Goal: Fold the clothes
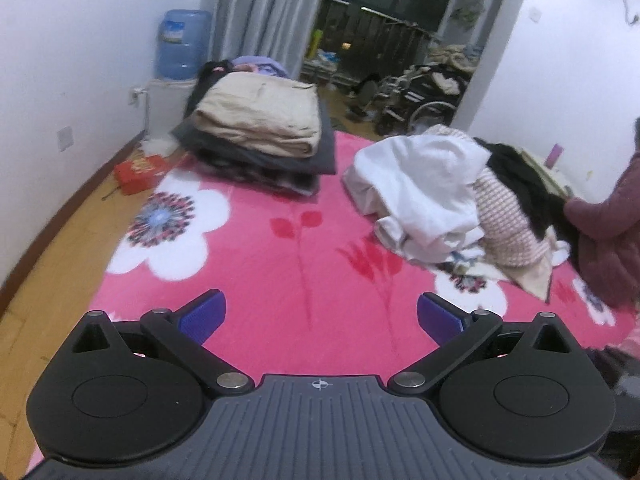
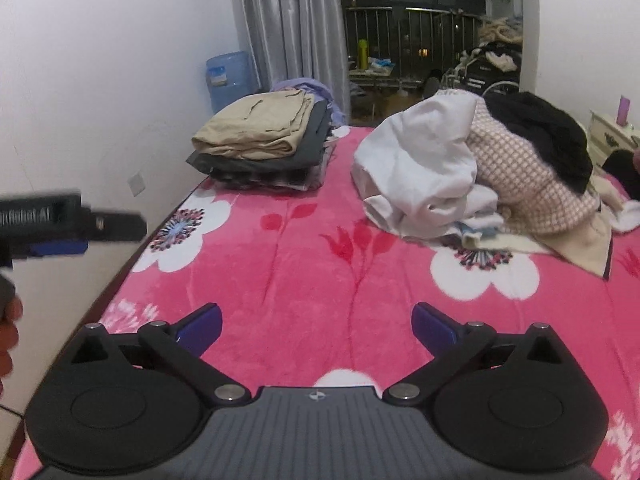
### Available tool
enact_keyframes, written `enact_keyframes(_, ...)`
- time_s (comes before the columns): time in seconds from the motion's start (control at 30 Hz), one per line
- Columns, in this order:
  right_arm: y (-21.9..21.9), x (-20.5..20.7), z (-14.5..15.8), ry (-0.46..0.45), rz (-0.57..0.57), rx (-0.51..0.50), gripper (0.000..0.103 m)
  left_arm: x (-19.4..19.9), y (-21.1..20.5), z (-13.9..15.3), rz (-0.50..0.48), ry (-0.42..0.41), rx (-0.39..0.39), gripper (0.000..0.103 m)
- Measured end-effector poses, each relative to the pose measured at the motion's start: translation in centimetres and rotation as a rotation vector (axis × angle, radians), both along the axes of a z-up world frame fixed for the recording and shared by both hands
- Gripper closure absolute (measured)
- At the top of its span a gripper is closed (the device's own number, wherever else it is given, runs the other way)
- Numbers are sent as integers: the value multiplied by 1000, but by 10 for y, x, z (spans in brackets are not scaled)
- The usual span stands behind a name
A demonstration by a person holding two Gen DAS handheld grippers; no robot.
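On the bed, a pink blanket (image 1: 256, 264) printed with white flowers and red sprigs covered the whole surface. Item: the left gripper (image 1: 320, 316), held over the near part of the blanket, jaws spread to their widest, blue pads (image 1: 202, 314) facing one another with nothing between them but bare blanket; the same gripper appeared at the left edge of the right wrist view as a blurred black and blue bar (image 2: 72, 222), with part of a hand (image 2: 8, 332) below it. Item: the right gripper (image 2: 316, 326), likewise over the near blanket, jaws wide apart and empty, touching no cloth. Item: a stack of folded clothes (image 1: 260, 136) at the far left of the bed, a beige piece (image 2: 256, 126) on top, a dark grey piece beneath, and what looked like checked fabric at the bottom; some lilac cloth (image 2: 308, 88) lay behind it. Item: a heap of unfolded clothes (image 1: 448, 192) at the far right of the bed, well apart from the stack, made up of a white garment (image 2: 420, 160) in front, a pink-and-white checked garment (image 2: 532, 176) beside it, and a black garment (image 2: 548, 128) draped over the top. Item: a dark maroon padded garment (image 1: 612, 236) at the right edge of the left wrist view. Beyond the bed stood a blue water jug (image 1: 182, 44) by the white wall, a grey curtain (image 1: 272, 12), and a wheelchair (image 1: 424, 100) by a dark balcony doorway. A red box (image 1: 140, 170) lay on the wooden floor left of the bed.
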State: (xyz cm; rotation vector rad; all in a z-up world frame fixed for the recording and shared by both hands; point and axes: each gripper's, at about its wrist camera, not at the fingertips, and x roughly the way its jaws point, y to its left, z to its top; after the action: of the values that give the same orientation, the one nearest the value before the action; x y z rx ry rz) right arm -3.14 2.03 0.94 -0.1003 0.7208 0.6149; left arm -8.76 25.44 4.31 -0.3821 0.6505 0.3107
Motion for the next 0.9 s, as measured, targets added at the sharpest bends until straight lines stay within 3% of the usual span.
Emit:
enact_keyframes(0.27,17,-16,7,9,38,54,0,-27,5,-6,88,2,31,0)
enact_keyframes(0.5,41,-21,12,3,66,38,0,-30,-4,-12,136,49,303,0)
enact_keyframes(0.6,51,-23,11,9,74,25,0,-36,-8,-14,124,35,373,0)
enact_keyframes(0.73,60,-27,10,-4,77,-1,0,-36,-8,-18,114,58,394,0)
enact_keyframes(0.9,63,-30,11,-21,67,-22,0,-38,1,-22,169,89,332,0)
